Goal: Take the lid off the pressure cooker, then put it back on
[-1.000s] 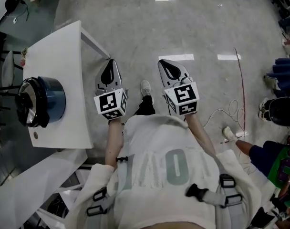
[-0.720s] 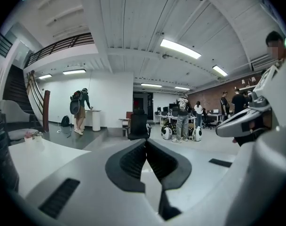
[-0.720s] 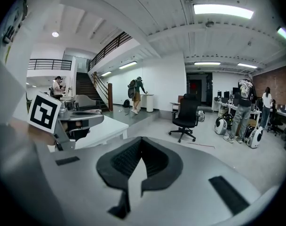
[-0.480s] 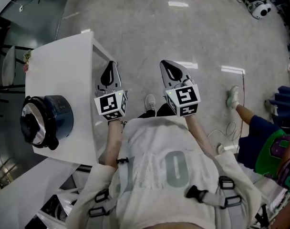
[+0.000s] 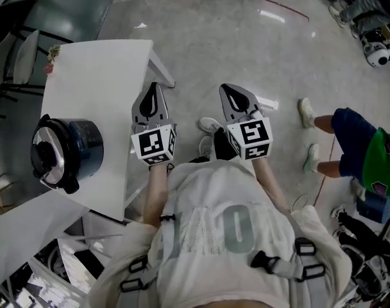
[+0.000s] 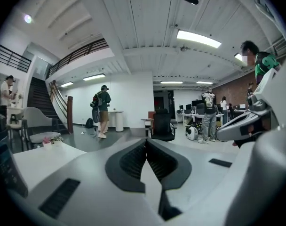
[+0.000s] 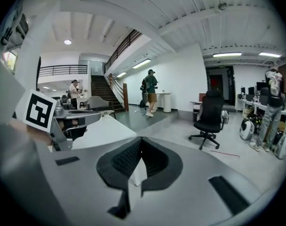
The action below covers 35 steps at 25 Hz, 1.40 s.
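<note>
White counter [image 5: 99,76] carries the blue pressure cooker [image 5: 83,147], lid [image 5: 49,156] on. Left claw [image 5: 154,90] and right claw [image 5: 228,91] — both pressed together, empty — hover beside the counter's edge.

Overhead strip lights [image 6: 198,38] make my room evenly bright, leaving white glare patches on the glossy floor [image 5: 201,50] and a glint on the pressure cooker lid [image 5: 50,154], while my gripper views bow and darken at their rims.
</note>
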{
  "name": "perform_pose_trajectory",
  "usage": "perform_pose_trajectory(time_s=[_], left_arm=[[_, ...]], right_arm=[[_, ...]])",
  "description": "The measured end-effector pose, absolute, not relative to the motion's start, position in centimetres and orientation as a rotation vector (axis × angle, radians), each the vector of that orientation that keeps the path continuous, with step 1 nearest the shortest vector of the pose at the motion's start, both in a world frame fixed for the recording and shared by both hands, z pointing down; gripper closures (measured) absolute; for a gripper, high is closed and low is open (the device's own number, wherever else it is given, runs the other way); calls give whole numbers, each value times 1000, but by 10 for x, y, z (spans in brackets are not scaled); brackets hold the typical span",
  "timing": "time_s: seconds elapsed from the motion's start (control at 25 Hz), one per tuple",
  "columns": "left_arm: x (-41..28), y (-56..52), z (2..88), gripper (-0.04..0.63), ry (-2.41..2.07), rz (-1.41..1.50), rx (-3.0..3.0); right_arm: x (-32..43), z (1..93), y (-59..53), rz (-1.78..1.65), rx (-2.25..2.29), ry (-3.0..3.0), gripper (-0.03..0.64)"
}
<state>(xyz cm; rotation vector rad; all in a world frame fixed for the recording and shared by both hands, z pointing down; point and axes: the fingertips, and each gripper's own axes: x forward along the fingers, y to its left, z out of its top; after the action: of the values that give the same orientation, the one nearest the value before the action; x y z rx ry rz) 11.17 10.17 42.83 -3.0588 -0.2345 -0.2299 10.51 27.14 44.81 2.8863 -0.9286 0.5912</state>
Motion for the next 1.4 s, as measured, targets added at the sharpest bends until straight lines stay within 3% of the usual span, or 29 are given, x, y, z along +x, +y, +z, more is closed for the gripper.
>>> perform_pose_trajectory(time_s=[0.28, 0.52, 1.04, 1.4], left_arm=[[128, 38, 413, 577, 231, -218, -3072], [102, -15, 407, 577, 658, -210, -3023], [-69, -73, 412, 577, 1568, -206, -2750], [-137, -106, 393, 577, 1803, 25, -2649]], right_arm=[[181, 423, 188, 451, 2611, -1357, 611], [192, 411, 114, 328, 2367, -1693, 611], [88, 414, -20, 186, 1793, -2306, 611], [28, 410, -86, 129, 1617, -2442, 611]])
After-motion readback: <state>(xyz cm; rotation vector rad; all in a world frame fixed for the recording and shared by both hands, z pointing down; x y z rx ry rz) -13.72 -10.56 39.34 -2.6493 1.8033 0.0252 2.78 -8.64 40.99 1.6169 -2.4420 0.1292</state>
